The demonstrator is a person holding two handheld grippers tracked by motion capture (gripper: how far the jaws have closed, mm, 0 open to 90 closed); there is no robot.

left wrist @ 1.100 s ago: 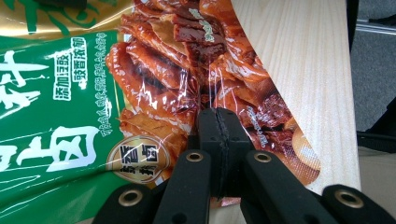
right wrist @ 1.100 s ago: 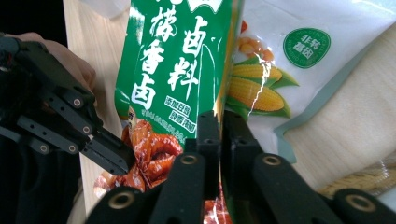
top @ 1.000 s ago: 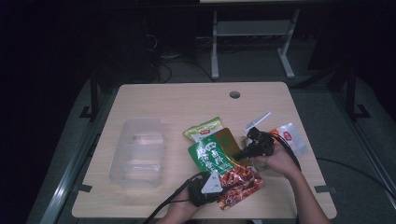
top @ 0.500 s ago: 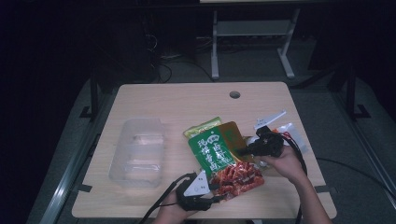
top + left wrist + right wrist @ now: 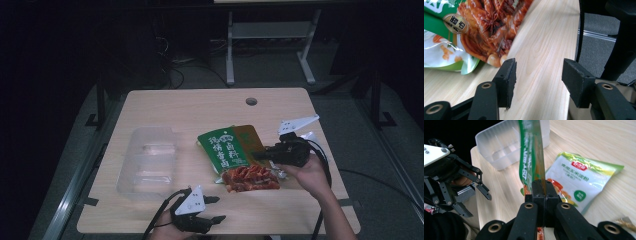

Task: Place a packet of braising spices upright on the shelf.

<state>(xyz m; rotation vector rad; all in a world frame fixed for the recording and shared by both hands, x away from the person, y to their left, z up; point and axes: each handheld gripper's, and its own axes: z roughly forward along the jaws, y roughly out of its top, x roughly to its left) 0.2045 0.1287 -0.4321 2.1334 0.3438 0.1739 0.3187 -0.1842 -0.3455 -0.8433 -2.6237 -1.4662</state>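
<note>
Right gripper (image 5: 262, 154), held in the person's right hand (image 5: 310, 172) on the right side of the surface (image 5: 200, 107), is clamped on the edge of a green-and-red snack packet (image 5: 235, 155); in the right gripper view its two black jaws meet on the packet (image 5: 531, 160), which stands up edge-on from between them. From above, the packet's green printed part sits over the middle right of the surface and its red lower part, showing braised pieces, points toward the near edge. A white and green pouch (image 5: 579, 180) lies flat on the wood under and beside the held packet; in the left gripper view a corner of that pouch (image 5: 446, 57) pokes out beneath the red print (image 5: 491, 27). A brownish packet (image 5: 248, 137) shows just behind the green one. Left gripper (image 5: 215, 209) sits at the near edge, left of the packets and apart from them, jaws parted; they have just been opening, with nothing between them but bare wood grain. The pad (image 5: 507, 80) on one side stands close to the red packet's corner but not touching it, as far as I can tell. A clear plastic compartment tray (image 5: 150, 162) rests on the left half of the surface, well apart from both grippers. A round cable hole (image 5: 251, 101) marks the far edge. Floor and desk legs beyond are dim.
</note>
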